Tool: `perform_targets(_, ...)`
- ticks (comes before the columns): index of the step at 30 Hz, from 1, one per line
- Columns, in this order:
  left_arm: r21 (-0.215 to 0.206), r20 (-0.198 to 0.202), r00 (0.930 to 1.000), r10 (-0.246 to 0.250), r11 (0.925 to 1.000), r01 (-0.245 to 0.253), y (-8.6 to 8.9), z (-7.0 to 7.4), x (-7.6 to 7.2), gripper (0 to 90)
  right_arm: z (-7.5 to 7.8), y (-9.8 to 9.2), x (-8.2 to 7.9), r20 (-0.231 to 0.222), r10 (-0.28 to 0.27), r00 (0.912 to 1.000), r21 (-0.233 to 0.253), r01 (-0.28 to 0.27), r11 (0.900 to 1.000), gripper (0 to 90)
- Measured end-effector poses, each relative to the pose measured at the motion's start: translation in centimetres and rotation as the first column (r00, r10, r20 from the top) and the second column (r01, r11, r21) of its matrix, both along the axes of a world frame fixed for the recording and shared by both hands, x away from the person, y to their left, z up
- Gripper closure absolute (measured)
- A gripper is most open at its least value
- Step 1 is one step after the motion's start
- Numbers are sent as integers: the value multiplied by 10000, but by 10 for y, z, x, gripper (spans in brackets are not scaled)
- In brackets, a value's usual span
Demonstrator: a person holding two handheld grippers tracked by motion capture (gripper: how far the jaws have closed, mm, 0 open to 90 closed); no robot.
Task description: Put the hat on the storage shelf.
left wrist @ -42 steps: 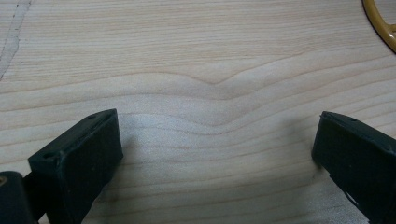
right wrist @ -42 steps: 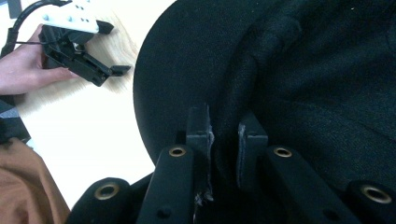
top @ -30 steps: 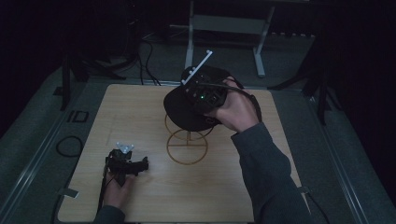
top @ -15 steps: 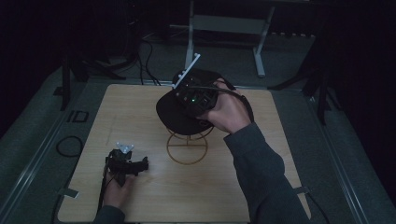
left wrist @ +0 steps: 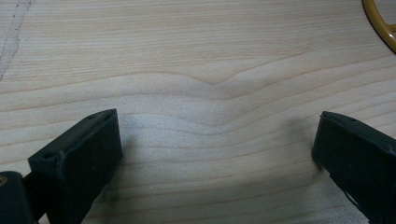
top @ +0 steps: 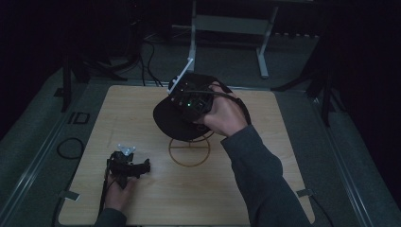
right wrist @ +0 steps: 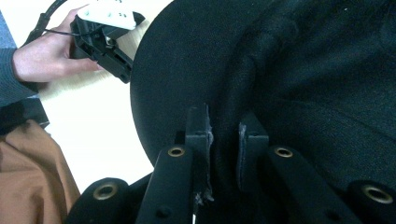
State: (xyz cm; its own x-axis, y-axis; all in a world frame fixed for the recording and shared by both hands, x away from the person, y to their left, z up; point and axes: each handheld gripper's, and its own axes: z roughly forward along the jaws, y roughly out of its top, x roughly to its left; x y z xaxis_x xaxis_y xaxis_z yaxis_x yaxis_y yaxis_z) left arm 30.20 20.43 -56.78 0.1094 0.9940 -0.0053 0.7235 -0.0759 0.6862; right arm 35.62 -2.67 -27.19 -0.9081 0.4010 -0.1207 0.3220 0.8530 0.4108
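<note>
Between the right jaws: the right gripper [right wrist: 223,135] is closed on a fold of the black cap [right wrist: 289,74], with only cloth in the narrow gap between the pads.
Where the cap is: in the high view the cap [top: 175,118] hangs in the air above the brass wire stand [top: 189,150], its flat brim toward the left and a little down.
Why held so: I judge the pinch near the brim seam keeps the crown open underneath, so it could go down over the stand.
Left jaws: the left gripper [left wrist: 215,154] is wide apart and holds nothing; it rests low over the bare wooden table [left wrist: 196,51].
Left hand: in the high view the left hand [top: 118,189] parks its gripper near the front left corner, well apart from the stand.
Edges: the stand's ring is near the table centre, far from every edge.
Open room: wood is free all around the ring.
</note>
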Motion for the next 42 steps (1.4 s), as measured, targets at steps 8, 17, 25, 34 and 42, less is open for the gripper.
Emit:
perform_targets(8, 1, -21, 10000, -13, 10000, 13, 0, 0, 0, 12, -5, 7, -2, -38, 170, 9998, -156, -171, 9997, 790)
perform_targets(17, 3, -28, 10000, -16, 10000, 16, 0, 0, 0, 12, -12, 11, -3, -164, 262, 9995, -245, -266, 9993, 782)
perform_targets(25, -31, 13, 10000, 32, 10000, -32, 0, 0, 0, 12, -19, 12, -1, -361, 303, 9989, -258, -312, 9992, 778)
perform_targets(34, -31, 13, 10000, 30, 10000, -30, 0, 0, 0, 12, -27, 15, -1, -410, 324, 9986, -391, -340, 9987, 780)
perform_targets(42, -56, 44, 10000, 66, 10000, -66, 0, 0, 0, 12, -34, 19, 0, -582, 557, 9967, -499, -586, 9970, 735)
